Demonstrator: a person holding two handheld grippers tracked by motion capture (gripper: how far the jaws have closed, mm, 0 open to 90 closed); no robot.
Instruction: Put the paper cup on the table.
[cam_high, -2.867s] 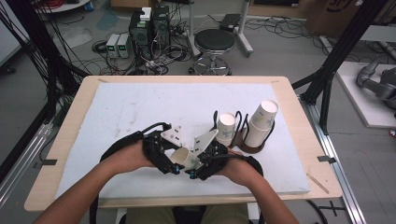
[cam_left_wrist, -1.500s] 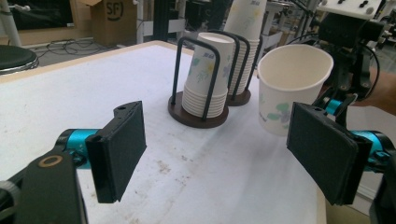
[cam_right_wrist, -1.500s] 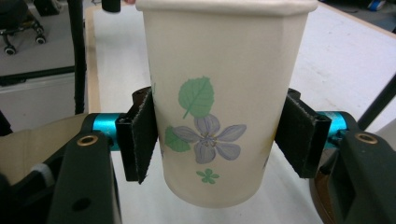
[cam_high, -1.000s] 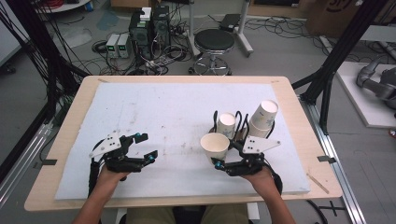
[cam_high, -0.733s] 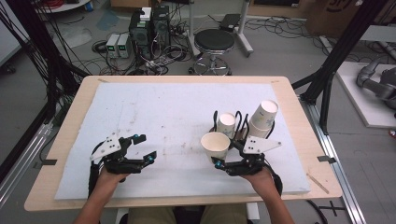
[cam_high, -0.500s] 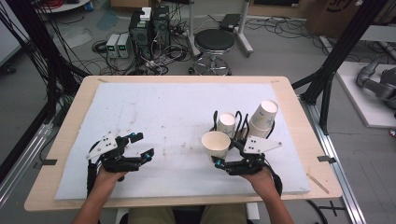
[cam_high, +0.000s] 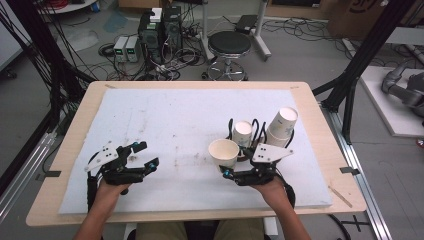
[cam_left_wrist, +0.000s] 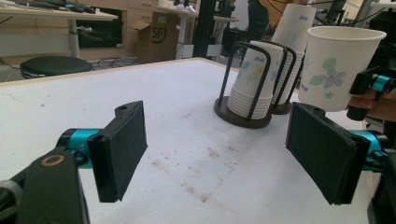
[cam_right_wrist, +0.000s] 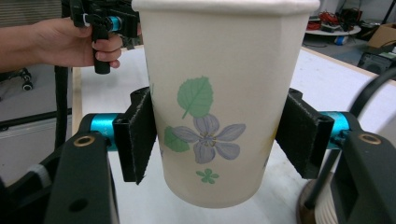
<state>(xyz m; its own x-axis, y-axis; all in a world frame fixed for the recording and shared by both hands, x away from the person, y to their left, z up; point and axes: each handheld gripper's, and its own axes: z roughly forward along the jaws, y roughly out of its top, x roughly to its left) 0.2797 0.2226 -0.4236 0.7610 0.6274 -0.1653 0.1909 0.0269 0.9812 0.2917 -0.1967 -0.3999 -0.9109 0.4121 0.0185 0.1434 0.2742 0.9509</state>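
A white paper cup (cam_high: 223, 152) with a flower print stands upright in my right gripper (cam_high: 228, 169), which is shut on its lower wall just above the table's front right. In the right gripper view both pads press the cup (cam_right_wrist: 210, 102) from either side. My left gripper (cam_high: 147, 154) hovers at the front left, open, with nothing between its pads (cam_left_wrist: 119, 147). From the left gripper view the held cup (cam_left_wrist: 334, 65) is at the right, beside the right gripper (cam_left_wrist: 373, 86).
Two black wire racks hold stacked cups behind the held cup: one stack (cam_high: 243, 134) upright, the other (cam_high: 281, 125) leaning. A white mat (cam_high: 170, 115) covers the wooden table (cam_high: 65, 150). A stool (cam_high: 229, 44) and cables lie on the floor beyond.
Since the earliest frame the hands have parted from the middle: the left gripper went to the front left with nothing in it, and the right kept the cup. Over the last second nothing moved.
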